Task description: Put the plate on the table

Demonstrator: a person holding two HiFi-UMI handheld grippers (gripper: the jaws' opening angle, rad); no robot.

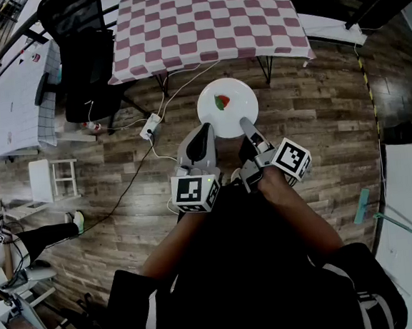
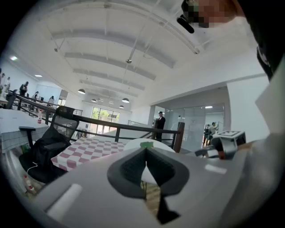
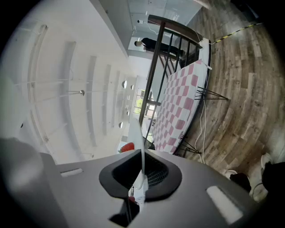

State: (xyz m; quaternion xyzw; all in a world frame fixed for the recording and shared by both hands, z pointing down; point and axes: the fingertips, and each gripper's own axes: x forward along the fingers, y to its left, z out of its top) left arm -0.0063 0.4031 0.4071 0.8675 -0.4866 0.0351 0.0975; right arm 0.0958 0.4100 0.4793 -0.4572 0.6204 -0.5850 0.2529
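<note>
1. Wood-plank floor [image 1: 316, 115] lay below the work, and the counter in its red-and-white checked cloth [image 1: 207, 17] stood just ahead.
2. Over that floor hung the round white ceramic plate [image 1: 239, 114] with a small red-and-green food piece [image 1: 222, 101] on it. It was short of the counter's near edge and not yet set down.
3. At the plate's near rim the right tool [image 1: 248, 126] was clamped, with the rim edge-on between its jaws.
4. Beside it the left tool [image 1: 203, 134] had its jaws drawn together on nothing, its tip at the plate's near-left rim. Whether it bore on the plate was unclear.
5. Done well, the step probably meant keeping the plate level so the food stayed put. The plate would be carried clear above the near edge and lowered flat before release.
</note>
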